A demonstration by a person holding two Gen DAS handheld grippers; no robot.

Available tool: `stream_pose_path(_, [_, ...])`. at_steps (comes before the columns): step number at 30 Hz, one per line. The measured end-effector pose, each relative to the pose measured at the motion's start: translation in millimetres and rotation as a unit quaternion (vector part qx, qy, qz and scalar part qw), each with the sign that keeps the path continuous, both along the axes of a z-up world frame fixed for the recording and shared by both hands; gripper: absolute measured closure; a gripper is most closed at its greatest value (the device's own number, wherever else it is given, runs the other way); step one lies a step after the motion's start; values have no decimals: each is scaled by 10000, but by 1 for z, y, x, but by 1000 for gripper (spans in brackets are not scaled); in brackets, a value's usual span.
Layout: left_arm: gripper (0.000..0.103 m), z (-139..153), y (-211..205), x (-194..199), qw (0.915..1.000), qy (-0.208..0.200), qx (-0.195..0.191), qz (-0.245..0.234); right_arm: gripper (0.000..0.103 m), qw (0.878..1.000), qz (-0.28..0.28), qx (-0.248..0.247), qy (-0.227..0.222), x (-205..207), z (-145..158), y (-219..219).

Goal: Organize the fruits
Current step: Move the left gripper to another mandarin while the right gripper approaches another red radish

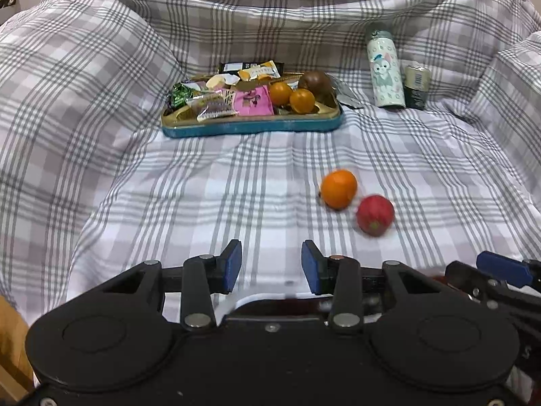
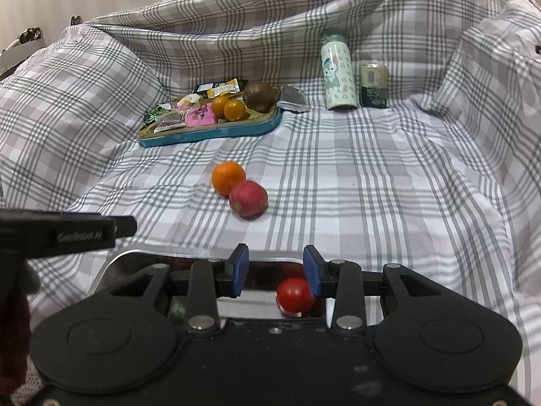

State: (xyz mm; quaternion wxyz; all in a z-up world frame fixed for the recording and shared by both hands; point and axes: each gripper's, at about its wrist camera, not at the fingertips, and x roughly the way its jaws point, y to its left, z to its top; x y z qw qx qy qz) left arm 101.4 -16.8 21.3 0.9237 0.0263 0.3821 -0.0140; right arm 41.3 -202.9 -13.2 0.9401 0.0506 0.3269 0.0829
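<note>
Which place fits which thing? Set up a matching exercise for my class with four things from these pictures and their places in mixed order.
Things:
1. red fruit
2. brown fruit
3. small tomato
4. cartoon bottle

Places:
A. in the metal tray by the right gripper
B. upright beside a dark can
C. on the bedsheet, against an orange
D. in the blue snack tin

Pairs: 1-C, 2-D, 3-A, 4-B
</note>
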Motion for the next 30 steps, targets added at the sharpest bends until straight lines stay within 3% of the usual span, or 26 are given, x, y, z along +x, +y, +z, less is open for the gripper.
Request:
stream_pose_path(7, [55,-6,2,31,10000,-15,73,15,65,10000,76,-35,-27,32,-1,13])
stream_pose_path(20, [55,-21,26,60,9995,95,68,285,64,9988,-104,356,323,93,-9,28])
stream_pose_path(30, [55,-26,32,62,9992,191,55,344,54,9958,-50,590,694,116,-23,42])
